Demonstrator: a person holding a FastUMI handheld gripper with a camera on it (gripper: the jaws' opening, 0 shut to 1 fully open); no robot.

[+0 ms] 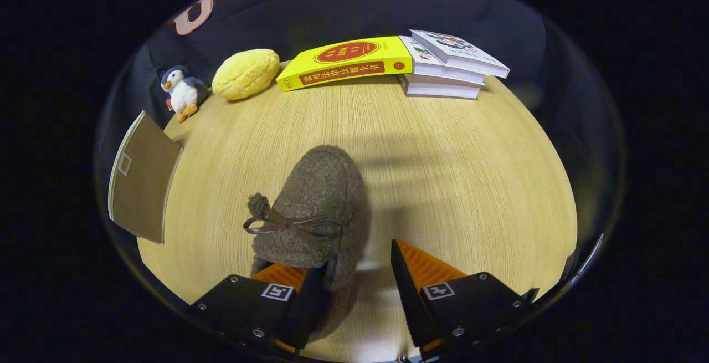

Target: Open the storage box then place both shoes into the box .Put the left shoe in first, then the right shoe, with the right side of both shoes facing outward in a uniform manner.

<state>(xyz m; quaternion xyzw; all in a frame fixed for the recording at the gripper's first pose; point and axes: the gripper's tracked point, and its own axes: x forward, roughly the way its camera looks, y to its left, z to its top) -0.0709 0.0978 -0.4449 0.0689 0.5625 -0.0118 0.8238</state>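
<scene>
A brown fuzzy shoe (321,208) with a thin bow and a pom-pom lies on the wooden table (471,185), toe pointing away from me. My gripper (352,259) is open at the shoe's heel end. The left finger (279,275) is partly hidden under the shoe's upper, and the shoe's right side wall lies between the two fingers. The right finger (418,266) stands apart from the shoe with bare table showing in the gap. A brown flat panel with a pale rim (141,177) stands at the table's left edge; I cannot tell whether it belongs to the storage box.
Along the far edge of the table sit a penguin plush (181,91), a yellow bread-shaped toy (245,73), a yellow book (346,61) and a stack of white books (448,64). Bare wood lies to the right of the shoe.
</scene>
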